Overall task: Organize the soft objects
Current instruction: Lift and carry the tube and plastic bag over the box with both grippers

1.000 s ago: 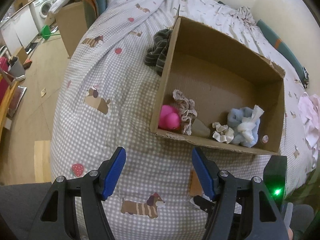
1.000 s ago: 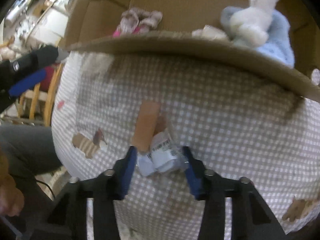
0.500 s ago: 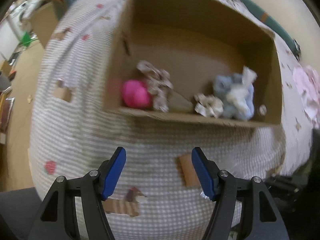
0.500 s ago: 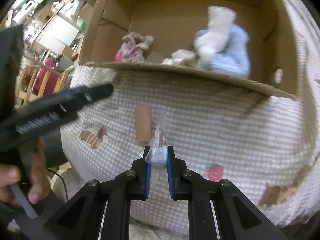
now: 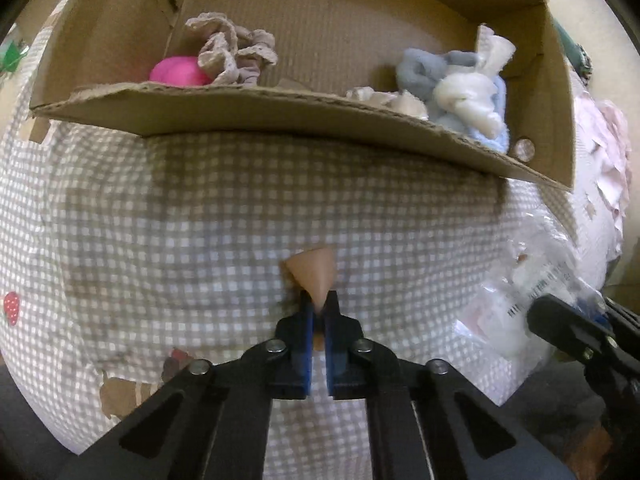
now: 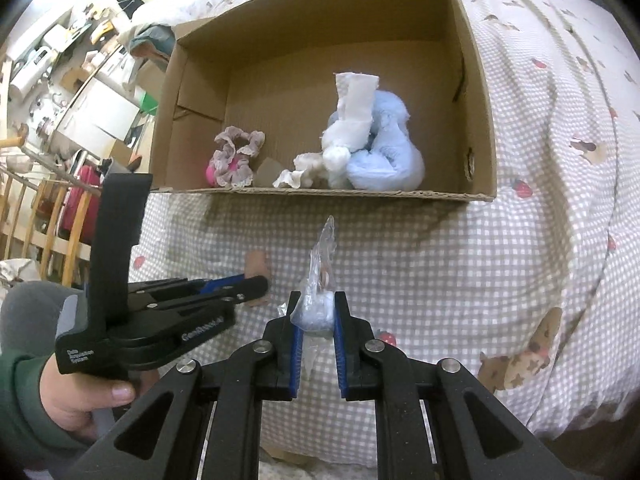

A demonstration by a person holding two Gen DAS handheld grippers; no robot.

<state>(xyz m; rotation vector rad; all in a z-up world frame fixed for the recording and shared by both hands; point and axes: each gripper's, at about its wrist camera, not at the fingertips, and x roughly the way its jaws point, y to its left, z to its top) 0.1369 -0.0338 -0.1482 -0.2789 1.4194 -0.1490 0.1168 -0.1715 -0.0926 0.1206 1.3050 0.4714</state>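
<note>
Blue pads of the left gripper [image 5: 316, 306] have just closed on a tan sponge [image 5: 314, 276], which pokes out as a wedge beyond the tips, low over the bed's near edge. The right gripper [image 6: 316, 312] is clamped on a crinkled clear packet [image 6: 318, 280] with something pale blue inside; its jaws have just drawn together around it, and the packet's tip stands up past the pads. A hand [image 6: 84, 396] in a green sleeve holds the left tool, just left of the right one.

Beyond both grippers lies an open cardboard box [image 6: 476, 128] on the bed. Inside, along its near wall, sit a pink ball [image 5: 178, 74] under a frilly scrunchie [image 5: 230, 54] toward the left corner, and a cream scrunchie [image 6: 298, 176] beside a knotted blue-and-white cloth bundle [image 6: 376, 148] toward the right. So several soft things are already stowed, while the sponge and packet are gripped but not yet in the box; carrying them over the near wall looks like what remains.

Grey-and-white gingham bedding [image 6: 440, 260], printed with dogs and strawberries, covers the bed. Off its left edge the room looks cluttered: wooden rails, a red case, white cabinets.
</note>
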